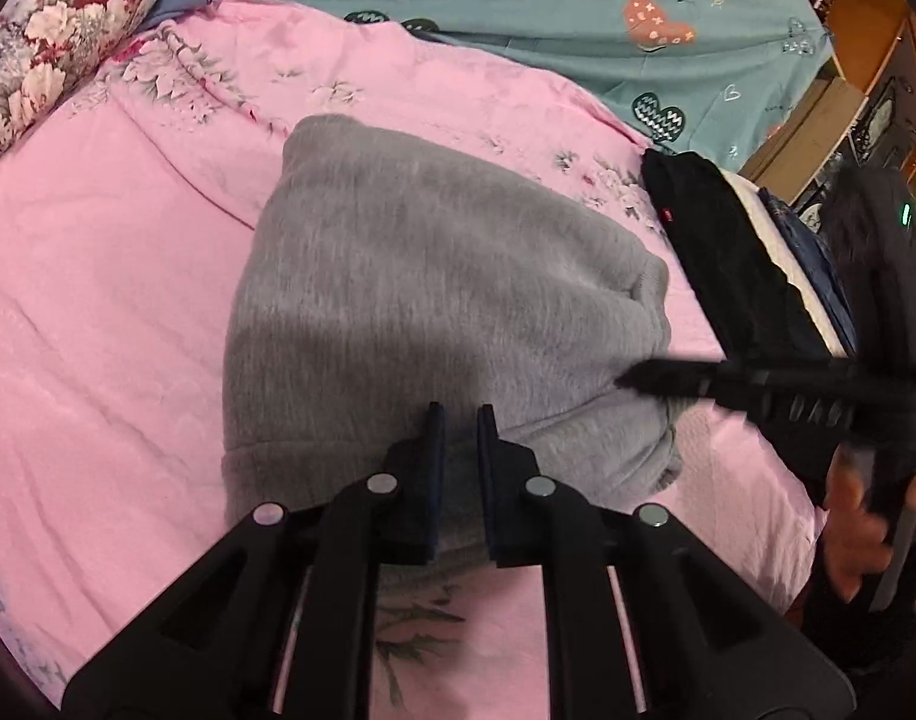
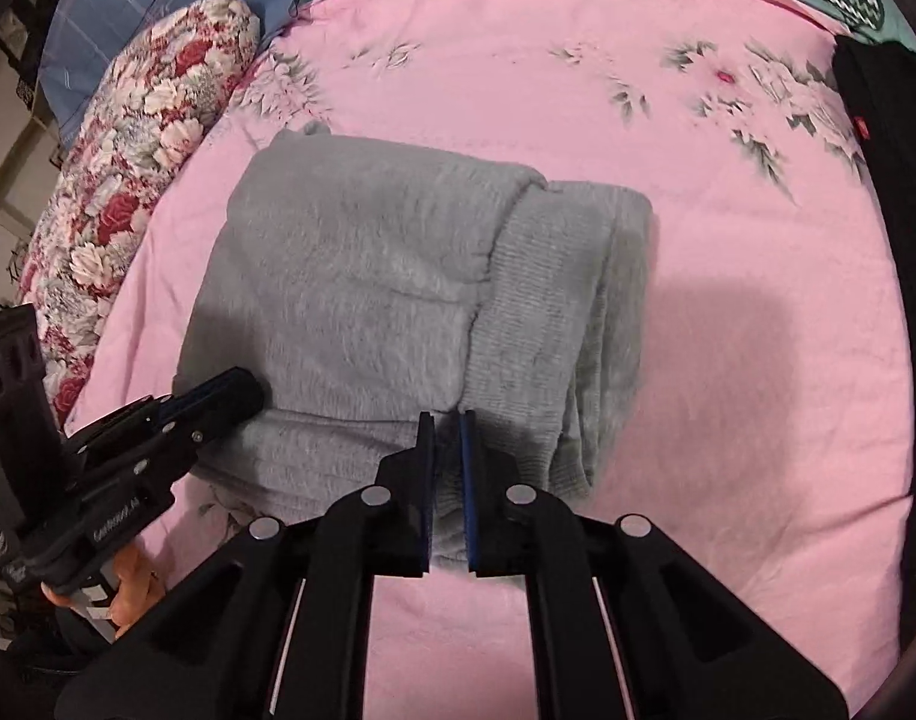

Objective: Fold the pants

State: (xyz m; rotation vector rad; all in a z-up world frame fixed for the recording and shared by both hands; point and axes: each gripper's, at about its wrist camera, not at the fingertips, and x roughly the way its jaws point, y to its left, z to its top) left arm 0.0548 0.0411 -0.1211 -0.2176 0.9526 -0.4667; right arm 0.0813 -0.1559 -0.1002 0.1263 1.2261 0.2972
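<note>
pants (image 2: 398, 294) (grey) folded on bedspread (image 2: 727, 360)

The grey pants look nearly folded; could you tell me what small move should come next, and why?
Probably release and draw back both grippers: the grey pants already lie as a compact bundle on the pink sheet, with the left gripper and right gripper closed on its near edge.

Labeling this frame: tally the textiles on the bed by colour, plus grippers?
Grey: 1, folded grey pants
Black: 1, black garment
Pink: 1, pink floral sheet
Teal: 1, teal heart blanket
Red floral: 1, floral pillow
Grippers: 2, left gripper, right gripper
Total: 7
</note>
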